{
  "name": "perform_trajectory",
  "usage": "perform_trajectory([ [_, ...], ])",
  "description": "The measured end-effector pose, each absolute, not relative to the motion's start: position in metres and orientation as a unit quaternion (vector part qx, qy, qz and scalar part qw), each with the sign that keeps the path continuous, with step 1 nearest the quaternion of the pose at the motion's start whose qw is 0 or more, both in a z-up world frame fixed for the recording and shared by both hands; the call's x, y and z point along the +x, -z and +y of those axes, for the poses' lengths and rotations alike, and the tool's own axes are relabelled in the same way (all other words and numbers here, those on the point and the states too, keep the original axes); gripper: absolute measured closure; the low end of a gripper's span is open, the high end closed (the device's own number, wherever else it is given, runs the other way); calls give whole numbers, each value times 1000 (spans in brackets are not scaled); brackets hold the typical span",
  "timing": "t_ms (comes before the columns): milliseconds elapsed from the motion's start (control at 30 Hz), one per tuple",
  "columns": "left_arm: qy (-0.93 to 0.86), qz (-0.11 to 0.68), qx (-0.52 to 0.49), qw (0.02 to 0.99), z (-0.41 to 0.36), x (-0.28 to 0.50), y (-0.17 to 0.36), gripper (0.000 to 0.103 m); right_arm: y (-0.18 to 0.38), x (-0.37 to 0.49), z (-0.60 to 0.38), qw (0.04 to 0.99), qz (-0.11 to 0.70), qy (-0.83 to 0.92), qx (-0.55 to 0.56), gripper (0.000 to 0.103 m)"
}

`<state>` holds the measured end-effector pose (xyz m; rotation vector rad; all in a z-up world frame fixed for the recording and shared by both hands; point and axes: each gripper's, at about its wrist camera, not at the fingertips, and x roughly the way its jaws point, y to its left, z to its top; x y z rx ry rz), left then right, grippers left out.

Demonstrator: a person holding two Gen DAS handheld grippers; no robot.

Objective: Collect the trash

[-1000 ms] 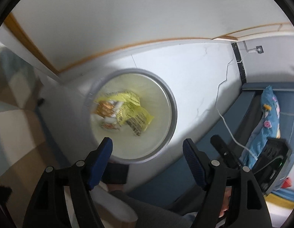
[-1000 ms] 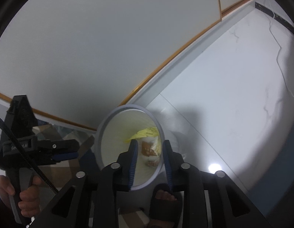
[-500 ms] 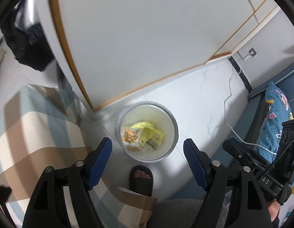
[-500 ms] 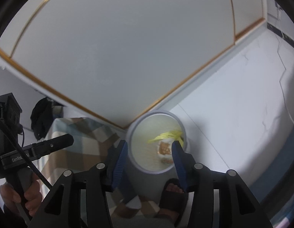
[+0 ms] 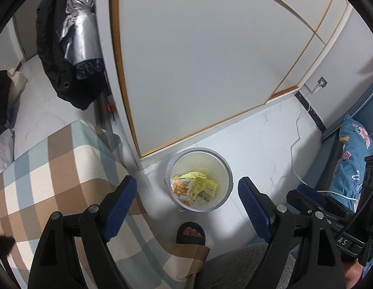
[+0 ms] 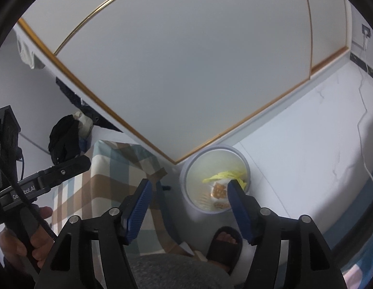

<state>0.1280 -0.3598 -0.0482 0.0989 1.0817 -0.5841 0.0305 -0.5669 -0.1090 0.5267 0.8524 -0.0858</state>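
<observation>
A round pale trash bin (image 5: 225,166) stands on the white floor by the cabinet's corner; it appears again in the right wrist view (image 6: 193,166). Inside lie yellow and orange snack wrappers (image 5: 195,186) (image 6: 220,180). My left gripper (image 5: 186,190) hangs well above the bin, its jaws opening wide with nothing between them. My right gripper (image 6: 189,192) is also high over the bin, its jaws opening and empty. The left gripper's body, held in a hand (image 6: 25,240), shows at the left of the right wrist view.
A bed with a checked cover (image 5: 54,168) lies left of the bin. A white cabinet door with gold trim (image 5: 198,60) rises behind. A foot in a black slipper (image 5: 190,234) stands in front of the bin. A white cable (image 5: 297,149) runs across the floor; a floral pillow (image 5: 352,149) lies right.
Both grippers have risen away from the bin, which now looks smaller and farther below. The right jaws, nearly shut a second ago, have spread apart; the left jaws widened a little.
</observation>
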Motion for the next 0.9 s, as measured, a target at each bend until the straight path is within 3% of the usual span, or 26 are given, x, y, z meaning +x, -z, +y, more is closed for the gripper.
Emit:
perform_trajectory([
  [200,272,505,47,818,-355,124,44,19,102,30,-559,881,406,43,240,32],
  [900,264,496,36,827,-342,119,32,19,96,31,-553,883,404,47,232,29],
])
